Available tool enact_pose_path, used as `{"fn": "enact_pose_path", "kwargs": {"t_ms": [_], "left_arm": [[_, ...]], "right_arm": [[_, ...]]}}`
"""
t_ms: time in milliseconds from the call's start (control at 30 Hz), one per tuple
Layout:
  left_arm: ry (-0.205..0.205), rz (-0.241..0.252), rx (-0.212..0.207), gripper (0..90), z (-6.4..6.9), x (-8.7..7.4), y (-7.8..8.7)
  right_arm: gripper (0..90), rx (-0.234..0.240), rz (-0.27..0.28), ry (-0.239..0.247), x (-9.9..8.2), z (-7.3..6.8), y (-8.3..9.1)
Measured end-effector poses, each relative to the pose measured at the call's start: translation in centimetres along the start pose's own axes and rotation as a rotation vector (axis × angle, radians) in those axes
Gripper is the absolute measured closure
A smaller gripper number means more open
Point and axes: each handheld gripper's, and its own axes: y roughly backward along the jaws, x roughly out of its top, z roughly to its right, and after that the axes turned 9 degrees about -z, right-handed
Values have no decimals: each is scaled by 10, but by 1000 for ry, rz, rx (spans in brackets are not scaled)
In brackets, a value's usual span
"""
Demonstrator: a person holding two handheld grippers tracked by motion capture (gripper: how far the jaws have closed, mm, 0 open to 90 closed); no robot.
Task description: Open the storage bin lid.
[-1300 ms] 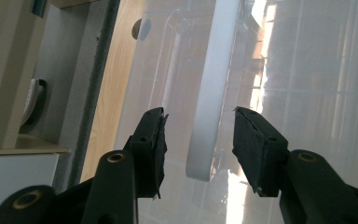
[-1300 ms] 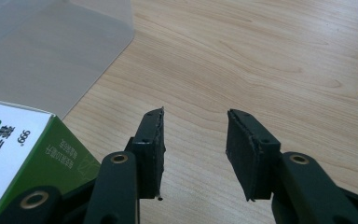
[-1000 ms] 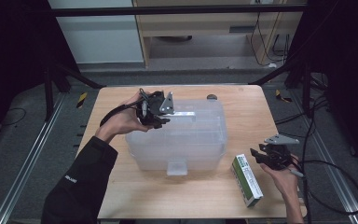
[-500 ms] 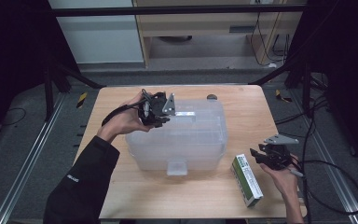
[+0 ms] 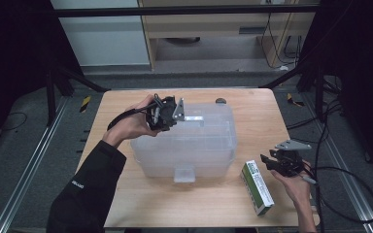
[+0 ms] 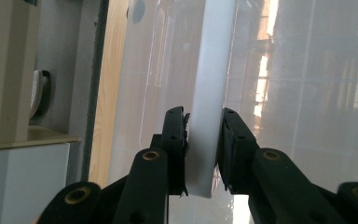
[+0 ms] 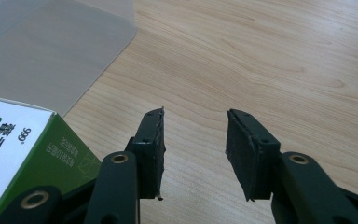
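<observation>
The left gripper (image 6: 204,140), its jaws having just been closing, is pinching the white lid handle (image 6: 212,93) atop the clear bin (image 5: 184,145) mid-table; the right gripper (image 7: 193,154) is hovering spread beside the green box (image 5: 257,187).

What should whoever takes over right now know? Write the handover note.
Left gripper: jaws have just been closing on the white latch of the clear bin; pads look to be on it.
Right gripper: open, empty, over the table beside the green-and-white box.
Done: latch reached.
Left: the lid is still on; probably unlatch it, then deal with the box.
</observation>
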Motion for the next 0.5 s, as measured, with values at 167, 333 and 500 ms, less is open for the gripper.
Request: {"fn": "enact_pose_path", "kwargs": {"t_ms": [167, 333, 500], "left_arm": [[-9, -6, 12, 740, 1, 1, 0], [-16, -11, 32, 742, 3, 2, 0], [-24, -14, 45, 744, 4, 2, 1]], "right_arm": [[573, -1, -2, -1, 0, 0, 0], [574, 0, 0, -1, 0, 0, 0], [578, 3, 5, -6, 1, 0, 0]]}}
